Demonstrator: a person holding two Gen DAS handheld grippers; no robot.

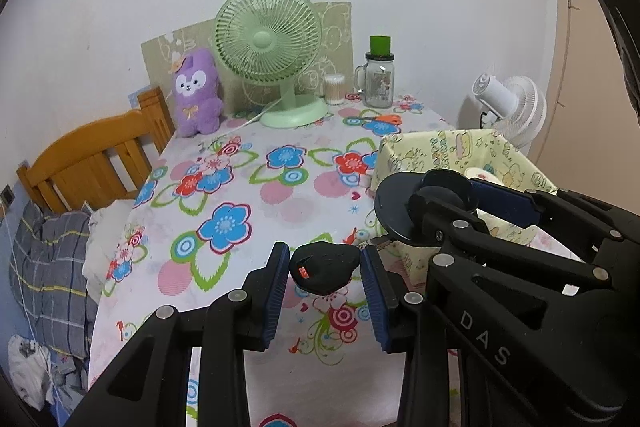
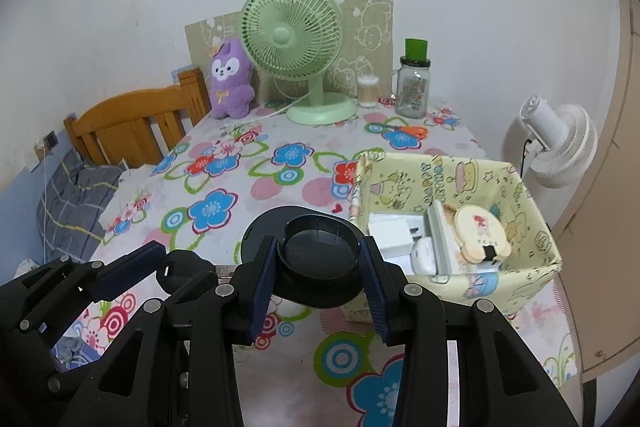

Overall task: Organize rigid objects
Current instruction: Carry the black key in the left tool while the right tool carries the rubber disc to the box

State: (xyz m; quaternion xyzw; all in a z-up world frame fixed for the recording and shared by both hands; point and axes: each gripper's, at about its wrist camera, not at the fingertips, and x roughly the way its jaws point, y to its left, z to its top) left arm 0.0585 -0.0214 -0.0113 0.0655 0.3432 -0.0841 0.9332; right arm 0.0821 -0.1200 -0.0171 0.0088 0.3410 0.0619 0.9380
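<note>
A small black device [image 1: 325, 266] with a red mark lies on the floral tablecloth, between the blue pads of my left gripper [image 1: 325, 291], which is open around it without clear contact. My right gripper [image 2: 320, 281] is shut on a black round stand with a cup-shaped top [image 2: 319, 251] and holds it just left of the yellow fabric basket [image 2: 532, 227]. The right gripper and the stand [image 1: 416, 203] also show in the left wrist view, in front of the basket [image 1: 400, 151]. The left gripper shows at lower left in the right wrist view [image 2: 132, 267].
The basket holds a white charger [image 2: 390, 233], a round cartoon case [image 2: 480, 231] and other white items. At the back stand a green fan [image 2: 296, 39], a purple plush [image 2: 230, 83], a cotton-swab jar [image 2: 368, 91] and a glass jar [image 2: 413, 83]. Orange scissors [image 2: 408, 131] lie nearby. A wooden bedhead [image 2: 136, 127] is at left.
</note>
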